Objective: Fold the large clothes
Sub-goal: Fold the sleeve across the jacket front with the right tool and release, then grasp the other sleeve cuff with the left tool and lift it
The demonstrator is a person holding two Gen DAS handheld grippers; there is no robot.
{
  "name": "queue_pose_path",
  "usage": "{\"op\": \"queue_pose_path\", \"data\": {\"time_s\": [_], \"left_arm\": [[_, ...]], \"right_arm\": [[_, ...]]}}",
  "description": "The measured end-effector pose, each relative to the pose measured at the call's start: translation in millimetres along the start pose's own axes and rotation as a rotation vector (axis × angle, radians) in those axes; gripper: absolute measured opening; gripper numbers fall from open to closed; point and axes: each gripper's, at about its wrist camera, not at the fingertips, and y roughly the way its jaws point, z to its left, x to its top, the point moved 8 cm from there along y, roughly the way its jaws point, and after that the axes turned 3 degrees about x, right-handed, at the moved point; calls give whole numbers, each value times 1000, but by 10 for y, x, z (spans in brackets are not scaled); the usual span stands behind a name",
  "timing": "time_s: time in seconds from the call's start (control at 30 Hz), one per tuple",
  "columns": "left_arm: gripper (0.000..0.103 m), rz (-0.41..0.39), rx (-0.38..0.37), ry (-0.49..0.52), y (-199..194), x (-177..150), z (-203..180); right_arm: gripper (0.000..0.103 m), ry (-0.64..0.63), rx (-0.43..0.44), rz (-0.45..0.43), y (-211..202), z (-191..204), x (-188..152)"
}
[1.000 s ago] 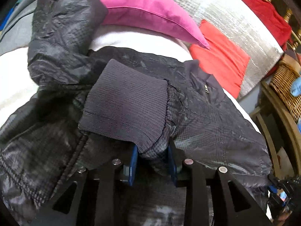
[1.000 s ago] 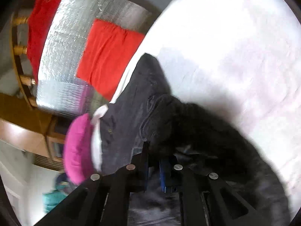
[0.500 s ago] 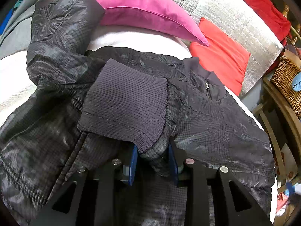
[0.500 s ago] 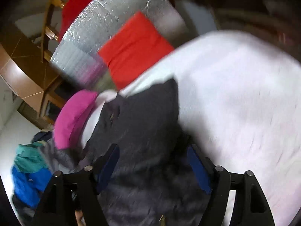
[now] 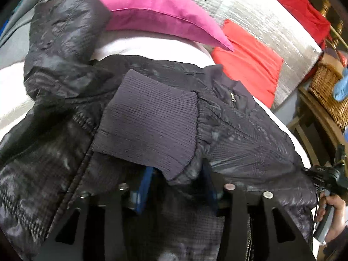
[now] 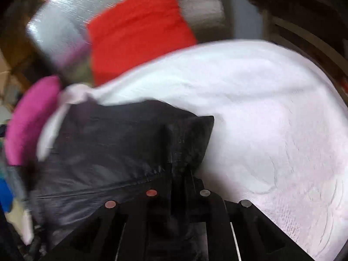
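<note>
Bare white bedcover (image 6: pixel 271 119) right of jacket (image 6: pixel 108 141); pillows (image 5: pixel 152 19) behind

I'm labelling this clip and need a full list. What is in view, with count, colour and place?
jacket: one, black, spread on the bed
knit cuff: one, dark grey, on the jacket
bed sheet: one, white, under the jacket
pillow: one, pink, behind the jacket
cushion: one, red, against the silver panel
silver panel: one, at the bed's head
wicker basket: one, tan, beside the bed
left hand-held gripper: black, sleeve between its jaws, which have just been opening
right hand-held gripper: black, shut on the jacket's edge
</note>
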Motion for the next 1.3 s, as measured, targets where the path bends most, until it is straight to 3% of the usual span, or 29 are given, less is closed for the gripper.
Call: {"op": "queue_pose_path", "data": {"time_s": [0.07,0.13,0.17,0.2,0.3,0.37,0.43,0.53,0.67,0.73,0.77,0.83,0.9,1.13,1.3], "left_arm": [[48,3,-4,-9,5,-5,6],[48,2,-1,-8,7,-11,1],[48,2,2,-5,8,-16,-4],[48,2,3,-4,11,-19,-9],[48,3,3,-5,16,-21,-12],[48,3,2,-6,16,-23,-11],[48,2,4,-4,15,-27,-11],[49,5,2,-4,20,-24,-14],[49,36,6,-12,-118,34,-25],[52,-10,-22,-25,-292,142,-54],[58,-53,-20,-18,-386,209,-66],[64,-110,61,11,-428,291,-6],[65,18,142,9,-90,151,184],[66,-4,132,-18,-78,179,207],[66,-51,72,-79,-316,331,233]], "right_arm": [[16,10,16,-39,-71,1,-14],[34,33,11,-76,-232,-28,-17],[55,37,-11,-100,-312,-41,-11],[63,37,-37,-152,-498,-38,-9],[63,-2,40,-213,-851,195,-110],[65,-35,159,-193,-993,479,-323],[70,-59,215,-141,-927,630,-551],[70,-26,157,12,-391,568,-850],[76,-71,115,-6,-330,645,-856],[77,-108,93,0,-307,693,-886],[77,-115,89,-1,-295,689,-879],[78,-121,89,-9,-285,684,-897],[77,-121,84,-5,-318,692,-926],[79,-162,43,28,-353,752,-818],[79,-151,102,-111,-890,1059,-911]]}}
